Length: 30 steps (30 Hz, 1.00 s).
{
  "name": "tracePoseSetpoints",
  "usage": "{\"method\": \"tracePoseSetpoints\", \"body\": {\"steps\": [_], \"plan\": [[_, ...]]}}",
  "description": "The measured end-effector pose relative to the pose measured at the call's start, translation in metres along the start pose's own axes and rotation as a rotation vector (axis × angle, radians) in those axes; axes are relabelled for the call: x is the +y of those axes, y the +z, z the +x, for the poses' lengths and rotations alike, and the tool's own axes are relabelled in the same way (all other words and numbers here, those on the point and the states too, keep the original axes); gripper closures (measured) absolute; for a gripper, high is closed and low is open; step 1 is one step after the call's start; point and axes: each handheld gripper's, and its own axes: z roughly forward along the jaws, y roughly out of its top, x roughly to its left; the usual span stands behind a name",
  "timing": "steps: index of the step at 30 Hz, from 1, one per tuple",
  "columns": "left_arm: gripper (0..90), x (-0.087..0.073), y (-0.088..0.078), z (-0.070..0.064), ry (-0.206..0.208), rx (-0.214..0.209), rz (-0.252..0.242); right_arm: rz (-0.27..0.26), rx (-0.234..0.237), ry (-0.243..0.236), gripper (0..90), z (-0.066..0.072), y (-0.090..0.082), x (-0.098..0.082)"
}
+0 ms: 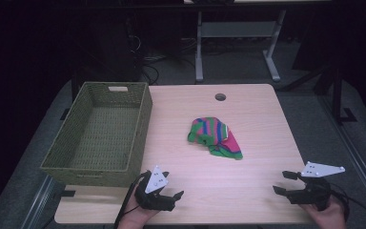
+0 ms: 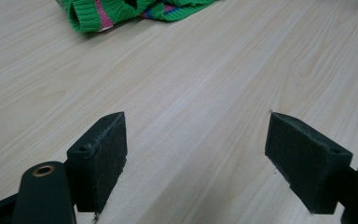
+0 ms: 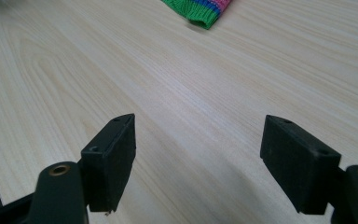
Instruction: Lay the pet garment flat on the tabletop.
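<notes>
A crumpled knitted cloth (image 1: 214, 137) in green, blue and pink stripes lies near the middle of the light wooden table (image 1: 248, 109). My left gripper (image 1: 172, 190) rests near the front edge, left of centre, open with nothing between its pads (image 2: 103, 158). The cloth (image 2: 121, 10) lies well ahead of it. My right gripper (image 1: 284, 182) sits at the front right corner, also open and empty, its pads (image 3: 114, 156) wide apart. A corner of the cloth (image 3: 200, 9) shows far ahead of it.
An olive woven basket (image 1: 100, 133) with nothing in it stands on the left of the table, overhanging the left edge. A round cable hole (image 1: 220, 97) is at the table's far side. Bare wood lies between the grippers and the cloth.
</notes>
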Motion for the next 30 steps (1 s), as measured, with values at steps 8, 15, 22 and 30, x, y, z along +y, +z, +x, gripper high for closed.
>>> {"method": "tracePoseSetpoints", "body": {"steps": [8, 15, 22, 30], "plan": [[20.4, -0.002, -0.003, 0.003, -0.01, -0.008, -0.017, 0.042, -0.005, -0.013, 24.8, 0.006, 0.007, 0.003], [20.4, -0.003, -0.005, 0.001, -0.012, -0.012, -0.02, 0.058, 0.0, -0.066, 22.7, 0.015, 0.014, 0.022], [20.4, -0.003, -0.002, 0.004, -0.019, -0.013, -0.022, 0.074, 0.041, -0.06, 19.3, 0.01, 0.02, 0.046], [20.4, -0.003, -0.005, 0.005, -0.038, -0.013, -0.05, 0.145, 0.078, -0.049, 18.0, 0.005, 0.035, 0.068]]}}
